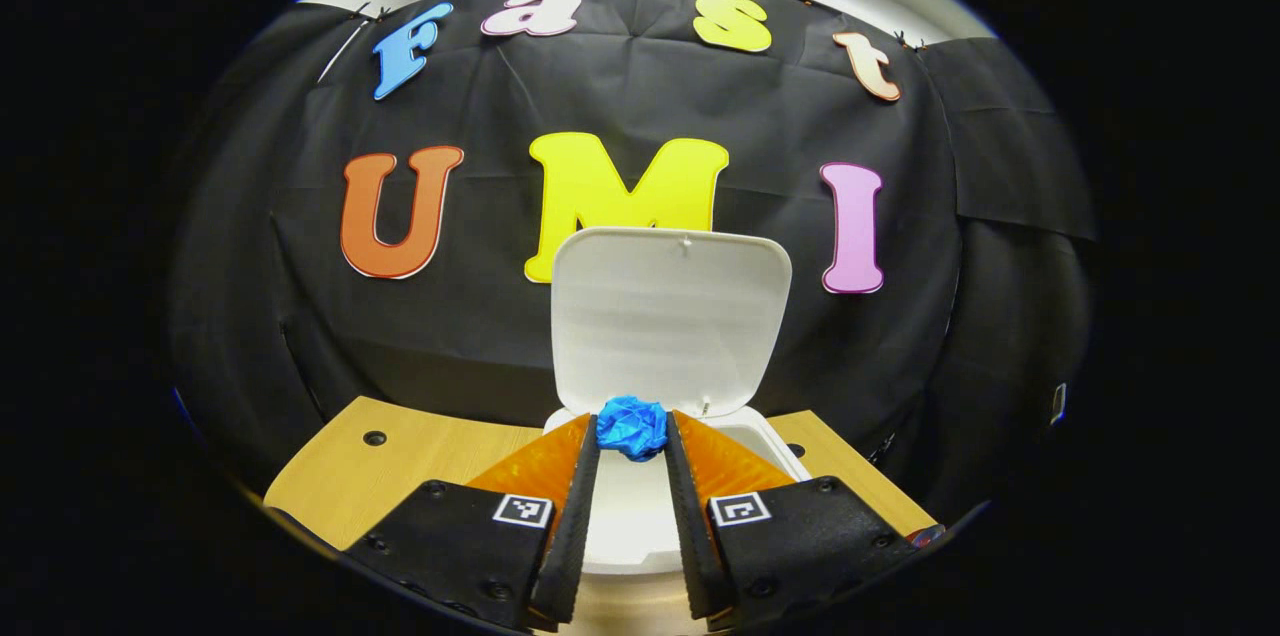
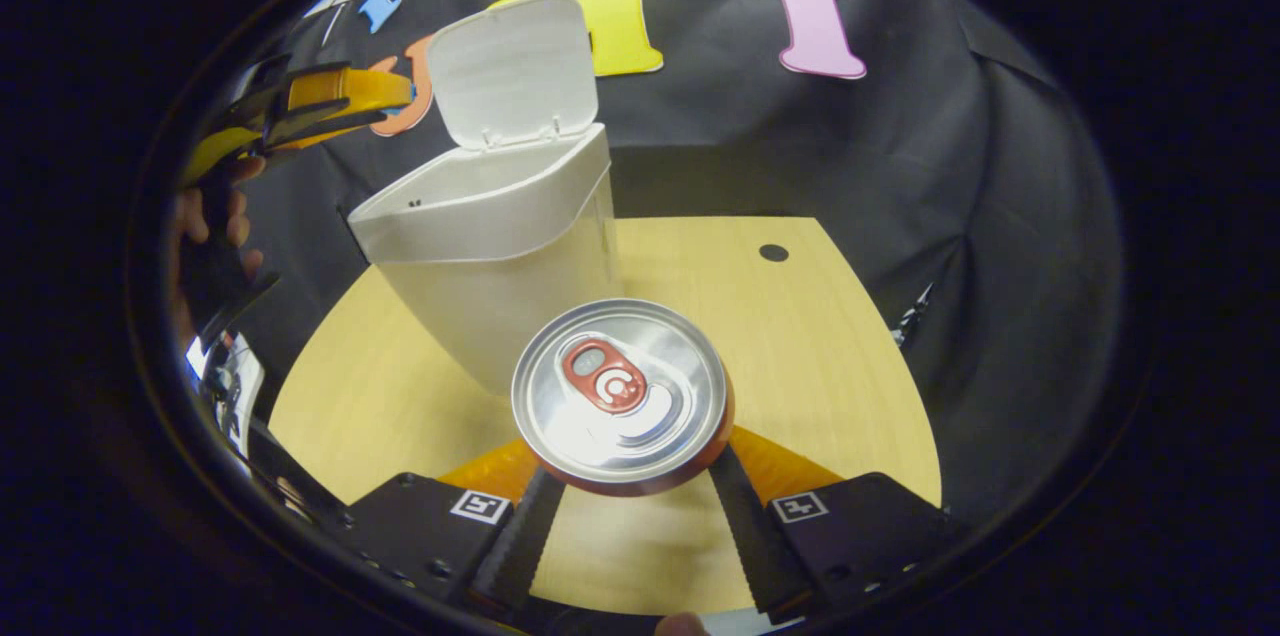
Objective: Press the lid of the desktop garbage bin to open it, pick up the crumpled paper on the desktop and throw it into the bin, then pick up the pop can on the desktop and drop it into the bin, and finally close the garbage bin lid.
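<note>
Bin open: you hold the paper over it with one gripper and the can with the other.

The wooden desktop (image 2: 820, 336) carries the white garbage bin (image 2: 500, 246), whose lid (image 1: 668, 316) stands upright at the far side, leaving the mouth uncovered. Near the bin in the right gripper view, the pop can (image 2: 622, 396) sits between the fingers of your right gripper (image 2: 628, 486), which pinches its sides; its silver top faces the camera. Your left gripper (image 1: 632, 436) is closed on the blue crumpled paper (image 1: 632, 426), pinched at the fingertips just above the bin's open rim. That gripper also appears at far left in the right gripper view, with your hand (image 2: 205, 216) behind it.
</note>
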`<state>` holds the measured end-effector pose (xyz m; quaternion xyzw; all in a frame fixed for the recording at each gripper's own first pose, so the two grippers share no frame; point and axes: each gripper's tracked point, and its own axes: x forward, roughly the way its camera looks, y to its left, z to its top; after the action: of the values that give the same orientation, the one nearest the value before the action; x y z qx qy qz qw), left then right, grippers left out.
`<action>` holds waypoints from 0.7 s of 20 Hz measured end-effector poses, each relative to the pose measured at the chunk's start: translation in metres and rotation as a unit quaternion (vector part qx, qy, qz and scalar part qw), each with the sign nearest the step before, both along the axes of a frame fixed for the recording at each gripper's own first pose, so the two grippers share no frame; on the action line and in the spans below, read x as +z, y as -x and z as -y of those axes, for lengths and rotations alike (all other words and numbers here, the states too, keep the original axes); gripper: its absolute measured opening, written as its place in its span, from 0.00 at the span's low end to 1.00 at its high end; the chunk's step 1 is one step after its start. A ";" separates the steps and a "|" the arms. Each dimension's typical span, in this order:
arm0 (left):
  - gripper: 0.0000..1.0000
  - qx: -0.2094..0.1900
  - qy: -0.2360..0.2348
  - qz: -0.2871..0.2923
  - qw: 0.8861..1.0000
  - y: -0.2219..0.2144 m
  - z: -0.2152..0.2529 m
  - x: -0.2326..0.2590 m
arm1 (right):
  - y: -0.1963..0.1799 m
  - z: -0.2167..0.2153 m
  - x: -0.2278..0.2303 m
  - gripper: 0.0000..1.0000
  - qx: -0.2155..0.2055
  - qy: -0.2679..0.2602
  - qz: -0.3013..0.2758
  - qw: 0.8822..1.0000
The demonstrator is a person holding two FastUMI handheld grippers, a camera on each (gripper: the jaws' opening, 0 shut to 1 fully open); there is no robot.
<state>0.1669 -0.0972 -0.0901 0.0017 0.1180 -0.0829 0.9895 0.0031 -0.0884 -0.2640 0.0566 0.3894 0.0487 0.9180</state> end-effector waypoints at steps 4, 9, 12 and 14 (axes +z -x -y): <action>0.55 -0.002 -0.004 -0.017 1.000 -0.003 0.002 -0.011 | -0.003 0.004 0.000 0.80 -0.001 0.001 0.000 1.000; 0.98 0.004 -0.011 -0.010 1.000 -0.002 -0.003 -0.005 | -0.007 0.003 0.008 0.80 0.007 0.009 0.011 1.000; 0.98 0.002 -0.011 0.000 1.000 0.004 -0.006 0.002 | -0.007 0.000 0.014 0.80 0.015 0.011 0.017 1.000; 0.98 0.002 -0.006 0.003 1.000 0.010 -0.008 0.005 | -0.007 -0.002 0.018 0.80 0.019 0.010 0.019 1.000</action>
<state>0.1569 -0.0895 -0.0853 0.0081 0.1158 -0.0806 0.9900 0.0100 -0.0859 -0.2456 0.0391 0.3738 0.0636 0.9245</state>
